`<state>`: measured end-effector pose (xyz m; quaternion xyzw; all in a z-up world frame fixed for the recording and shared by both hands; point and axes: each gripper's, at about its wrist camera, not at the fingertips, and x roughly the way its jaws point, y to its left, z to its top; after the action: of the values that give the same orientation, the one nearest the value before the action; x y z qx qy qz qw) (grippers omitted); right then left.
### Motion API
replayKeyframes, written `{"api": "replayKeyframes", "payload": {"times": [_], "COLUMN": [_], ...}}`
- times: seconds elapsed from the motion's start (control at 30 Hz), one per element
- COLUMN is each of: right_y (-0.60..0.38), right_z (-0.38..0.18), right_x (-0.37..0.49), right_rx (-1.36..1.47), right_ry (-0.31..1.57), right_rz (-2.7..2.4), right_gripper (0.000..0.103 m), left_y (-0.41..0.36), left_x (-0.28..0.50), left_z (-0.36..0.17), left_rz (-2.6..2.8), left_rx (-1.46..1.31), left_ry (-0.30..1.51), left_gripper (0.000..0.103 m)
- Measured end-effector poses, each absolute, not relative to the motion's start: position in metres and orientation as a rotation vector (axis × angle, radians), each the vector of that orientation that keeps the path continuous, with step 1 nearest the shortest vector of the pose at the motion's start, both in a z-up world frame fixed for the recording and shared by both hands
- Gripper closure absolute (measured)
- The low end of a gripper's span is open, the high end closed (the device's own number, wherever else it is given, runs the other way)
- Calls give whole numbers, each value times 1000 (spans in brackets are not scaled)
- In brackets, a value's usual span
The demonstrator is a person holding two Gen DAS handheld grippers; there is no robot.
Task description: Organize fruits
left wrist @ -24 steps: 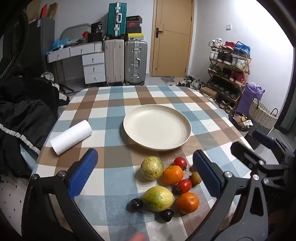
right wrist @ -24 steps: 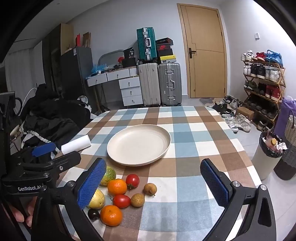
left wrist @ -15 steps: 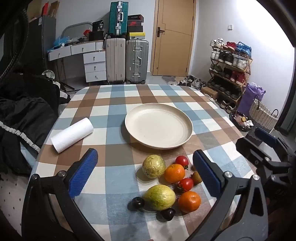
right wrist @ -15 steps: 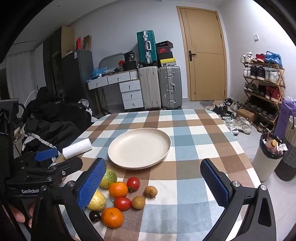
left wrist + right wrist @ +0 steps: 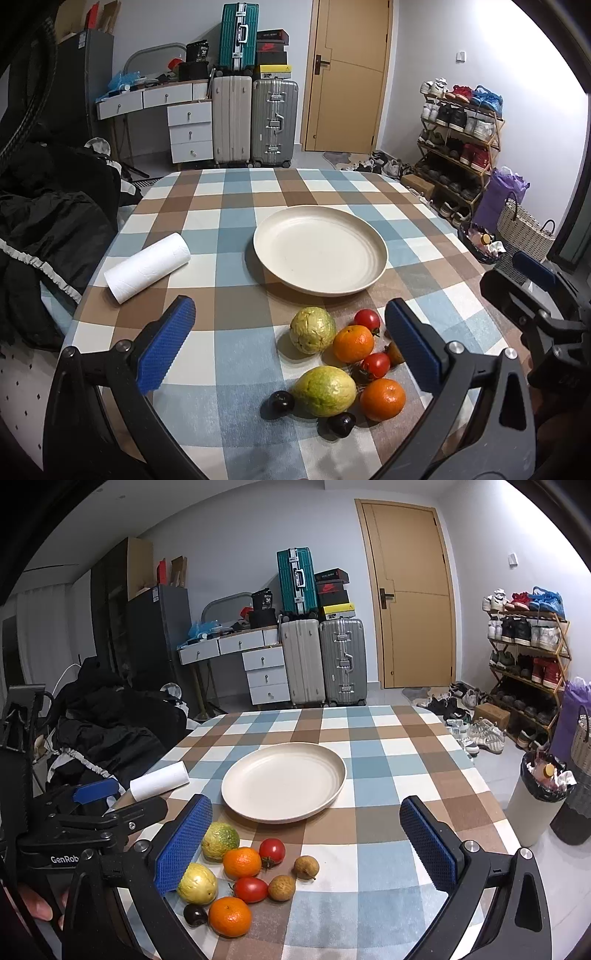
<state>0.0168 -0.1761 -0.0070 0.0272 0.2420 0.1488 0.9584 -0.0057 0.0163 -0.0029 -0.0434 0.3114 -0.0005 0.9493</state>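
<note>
Both sets of jaws stand wide and hold nothing: your left gripper (image 5: 288,347) hovers over the fruit pile, and your right gripper (image 5: 306,845) hangs over bare checked cloth just right of it.

Seen from the left wrist, the fruit sits on the desk (image 5: 229,369) at the near edge, between six and four o'clock of the plate. Nearest you are two dark plums (image 5: 280,402), small, smooth and apt to roll; pinch them across the middle, gently. Just behind lies a yellow-green guava (image 5: 325,390), which looks firm and heavier; take it across its short width. At its three o'clock the near orange (image 5: 382,398) is round with a grippy peel, so it should be an easy hold at the equator.

Further in, two red tomatoes (image 5: 376,365) look thin-skinned and slick; close softly or they may bruise or split. A second orange (image 5: 352,343) touches a paler, wrinkled guava (image 5: 312,330) at its nine o'clock. From the right wrist you also see two small brown fruits (image 5: 282,887) at the pile's three o'clock, light and probably brittle-shelled.

Beyond the pile, at twelve o'clock, the cream plate (image 5: 369,236) lies empty, the likely place for the fruit. A paper roll (image 5: 147,267) lies at its nine o'clock, well apart.
</note>
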Motion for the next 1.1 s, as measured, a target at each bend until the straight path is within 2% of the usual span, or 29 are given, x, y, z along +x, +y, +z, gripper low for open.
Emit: {"api": "replayKeyframes", "payload": {"times": [1.1], "right_y": [-175], "right_z": [-5], "right_x": [12], "right_rx": [48], "right_ry": [476], "right_rz": [310], "right_gripper": [0], "left_y": [13], "left_x": [-8], "left_z": [4], "left_rz": [-14], "left_rx": [-87], "left_ry": [613], "left_gripper": [1]}}
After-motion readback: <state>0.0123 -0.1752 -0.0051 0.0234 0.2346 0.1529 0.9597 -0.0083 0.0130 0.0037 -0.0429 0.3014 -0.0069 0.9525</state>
